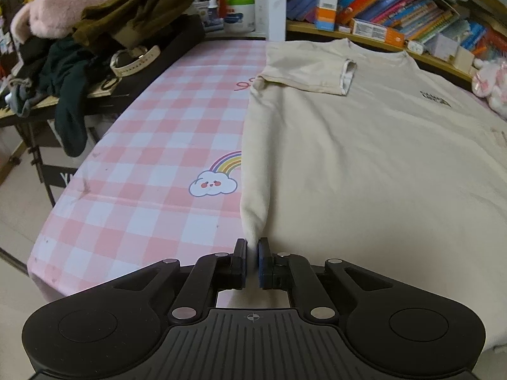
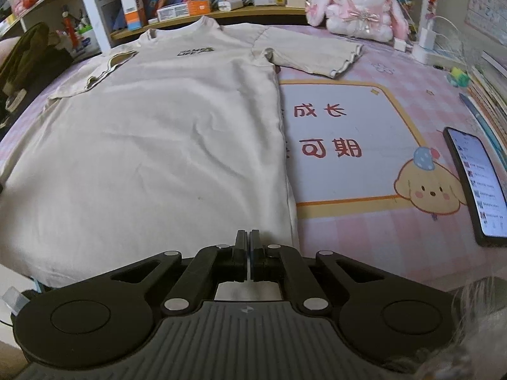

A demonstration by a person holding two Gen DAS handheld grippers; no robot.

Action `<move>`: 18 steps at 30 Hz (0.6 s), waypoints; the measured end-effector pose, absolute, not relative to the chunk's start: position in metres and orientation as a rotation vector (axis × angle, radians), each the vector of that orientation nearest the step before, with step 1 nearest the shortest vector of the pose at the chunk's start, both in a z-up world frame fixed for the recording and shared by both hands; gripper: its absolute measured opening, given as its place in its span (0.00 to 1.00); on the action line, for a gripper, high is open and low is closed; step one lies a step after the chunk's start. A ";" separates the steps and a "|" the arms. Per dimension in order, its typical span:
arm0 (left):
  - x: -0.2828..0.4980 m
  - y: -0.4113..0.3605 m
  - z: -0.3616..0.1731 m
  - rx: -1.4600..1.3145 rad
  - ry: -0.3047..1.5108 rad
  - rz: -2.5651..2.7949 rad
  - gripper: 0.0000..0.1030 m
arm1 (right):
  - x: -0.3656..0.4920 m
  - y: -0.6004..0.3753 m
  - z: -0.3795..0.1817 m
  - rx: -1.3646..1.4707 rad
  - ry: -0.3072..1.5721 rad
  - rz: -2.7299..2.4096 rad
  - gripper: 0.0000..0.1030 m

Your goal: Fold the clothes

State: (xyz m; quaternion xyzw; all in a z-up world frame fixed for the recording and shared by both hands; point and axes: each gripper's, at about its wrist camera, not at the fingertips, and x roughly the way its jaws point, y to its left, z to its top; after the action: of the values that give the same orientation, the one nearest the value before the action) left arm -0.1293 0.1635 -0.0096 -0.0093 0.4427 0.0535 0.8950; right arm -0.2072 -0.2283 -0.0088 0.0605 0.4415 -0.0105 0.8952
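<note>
- Both claws, we see, sit at the near hem: our left gripper (image 1: 252, 247) pinches the cream T-shirt (image 1: 364, 158) at its left corner, our right gripper (image 2: 246, 237) is fully closed at the right corner.
- From there the shirt's length runs straight away towards its collar (image 2: 202, 23) on the checked table (image 1: 142, 158).

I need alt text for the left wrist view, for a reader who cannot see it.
The left tool pinches the near left hem corner of a cream T-shirt that lies flat on a pink checked tablecloth. One sleeve is already folded in over the chest. Behind stand a bookshelf and a pile of dark clothes.
</note>
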 end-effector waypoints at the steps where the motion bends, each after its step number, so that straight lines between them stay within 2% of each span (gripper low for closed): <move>1: -0.130 0.164 -0.007 -0.018 0.914 0.108 0.14 | -0.208 -0.227 -0.007 0.131 0.908 -0.028 0.02; 4: -0.135 0.166 0.005 -0.020 0.873 0.097 0.16 | -0.208 -0.226 0.002 0.136 0.873 -0.056 0.03; 6: -0.139 0.165 0.016 -0.011 0.817 0.078 0.21 | -0.207 -0.225 0.008 0.136 0.846 -0.082 0.08; 7: -0.140 0.163 0.022 -0.008 0.788 0.061 0.28 | -0.206 -0.225 0.012 0.136 0.833 -0.095 0.10; 8: -0.140 0.161 0.026 -0.005 0.767 0.044 0.37 | -0.206 -0.225 0.015 0.136 0.820 -0.109 0.19; 9: -0.139 0.158 0.029 -0.002 0.748 0.025 0.41 | -0.205 -0.225 0.018 0.137 0.809 -0.124 0.31; 11: -0.136 0.152 0.031 -0.004 0.725 -0.012 0.56 | -0.204 -0.223 0.023 0.140 0.784 -0.150 0.39; 13: -0.134 0.145 0.029 -0.014 0.722 -0.052 0.65 | -0.202 -0.219 0.028 0.142 0.769 -0.170 0.46; 15: -0.130 0.137 0.024 -0.020 0.732 -0.088 0.71 | -0.201 -0.214 0.031 0.149 0.757 -0.187 0.68; 16: -0.128 0.133 0.022 -0.020 0.740 -0.099 0.76 | -0.201 -0.211 0.033 0.153 0.751 -0.193 0.72; 18: -0.127 0.126 0.016 -0.022 0.755 -0.132 0.79 | -0.200 -0.205 0.035 0.161 0.740 -0.205 0.80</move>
State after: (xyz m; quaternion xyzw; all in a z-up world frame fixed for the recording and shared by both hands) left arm -0.1269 0.1255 0.0164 -0.0109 0.3681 -0.0643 0.9275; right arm -0.2002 -0.2046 0.0352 0.0784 0.3604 -0.0997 0.9241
